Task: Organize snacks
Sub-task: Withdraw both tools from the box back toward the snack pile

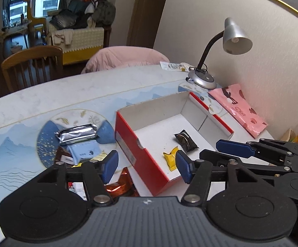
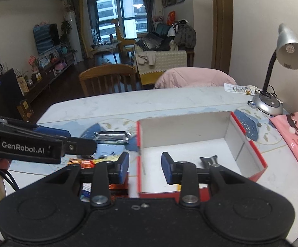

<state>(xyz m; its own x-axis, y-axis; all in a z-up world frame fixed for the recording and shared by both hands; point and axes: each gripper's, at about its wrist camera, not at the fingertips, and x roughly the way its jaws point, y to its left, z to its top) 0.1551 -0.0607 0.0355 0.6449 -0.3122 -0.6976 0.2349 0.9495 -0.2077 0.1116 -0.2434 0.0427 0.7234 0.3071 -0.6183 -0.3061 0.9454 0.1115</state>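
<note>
A red cardboard box point(image 1: 128, 150) with a white inside stands open on the table. Inside it lie a black snack packet point(image 1: 186, 144) and a yellow one point(image 1: 170, 158). Left of the box sit a silver packet point(image 1: 77, 135), a light blue packet point(image 1: 85, 152) and an orange wrapper point(image 1: 120, 187). My left gripper point(image 1: 146, 167) hangs open over the box's near left wall with nothing between its pads. My right gripper point(image 2: 145, 167) is also open and empty, above the box point(image 2: 251, 150) near the black packet point(image 2: 208, 160). The left gripper point(image 2: 70, 136) reaches in beside the silver packet point(image 2: 111, 136).
A silver desk lamp point(image 1: 202, 80) and a pink printed bag point(image 1: 239, 109) sit at the right by the wall. A flat packet point(image 1: 173, 65) lies at the table's far edge. A wooden chair point(image 1: 31, 65) and a pink-covered chair point(image 1: 126, 57) stand behind the table.
</note>
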